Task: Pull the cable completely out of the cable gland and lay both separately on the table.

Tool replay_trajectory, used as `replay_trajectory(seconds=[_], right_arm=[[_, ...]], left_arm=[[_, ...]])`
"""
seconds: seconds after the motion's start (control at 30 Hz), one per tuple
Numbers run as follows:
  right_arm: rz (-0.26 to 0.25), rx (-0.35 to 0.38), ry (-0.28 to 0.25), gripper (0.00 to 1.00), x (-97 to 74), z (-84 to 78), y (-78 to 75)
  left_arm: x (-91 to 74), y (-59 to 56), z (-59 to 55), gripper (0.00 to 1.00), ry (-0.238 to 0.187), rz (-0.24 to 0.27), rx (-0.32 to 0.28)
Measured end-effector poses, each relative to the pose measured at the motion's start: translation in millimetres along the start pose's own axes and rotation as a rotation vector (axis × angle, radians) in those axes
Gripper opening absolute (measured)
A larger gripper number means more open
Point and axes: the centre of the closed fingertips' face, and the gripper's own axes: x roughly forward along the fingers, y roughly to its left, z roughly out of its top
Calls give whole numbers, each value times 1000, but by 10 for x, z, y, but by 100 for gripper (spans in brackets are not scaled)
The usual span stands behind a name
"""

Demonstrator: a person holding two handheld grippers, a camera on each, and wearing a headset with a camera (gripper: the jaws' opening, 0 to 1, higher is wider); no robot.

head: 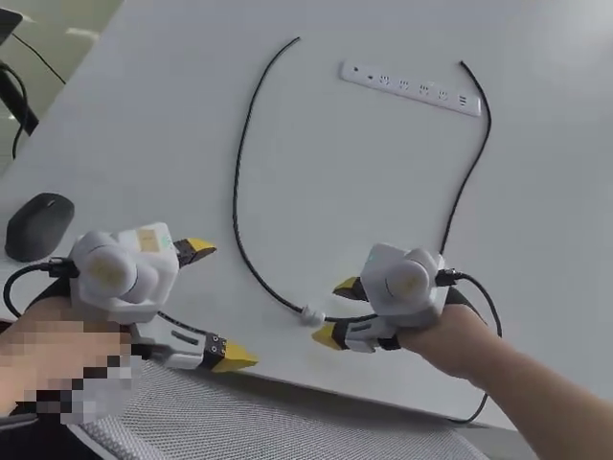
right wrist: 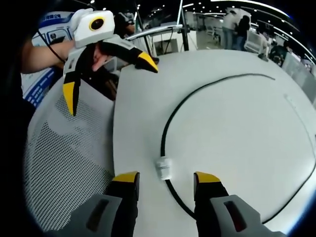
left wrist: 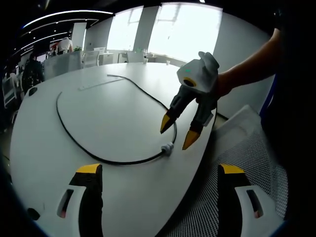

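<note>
A long black cable [head: 237, 172] lay in a wide loop on the white tabletop [head: 364, 192], and it ran through a small white cable gland [head: 311, 313] that rested near the front edge. The right hand-held gripper [head: 335, 310] sat low at the gland with its jaws apart. In the right gripper view the gland lay just ahead of the two yellow tips, between them and not clamped. The left hand-held gripper [head: 215, 305] hung over the front edge, well to the left of the gland, its jaws spread wide and holding nothing. A white power strip [head: 410, 86] lay at the far side and a dark mouse [head: 38, 225] at the left.
</note>
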Motion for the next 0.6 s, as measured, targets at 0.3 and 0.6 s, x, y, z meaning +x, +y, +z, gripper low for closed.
replay_trajectory(seconds=[0.3, 0.6], right_arm=[[6, -33, 45, 27, 89, -101, -20], [18, -39, 43, 21, 119, -100, -4]], left_arm=[[-11, -13, -48, 96, 7, -2, -10], [-32, 15, -76, 95, 3, 1, -26]])
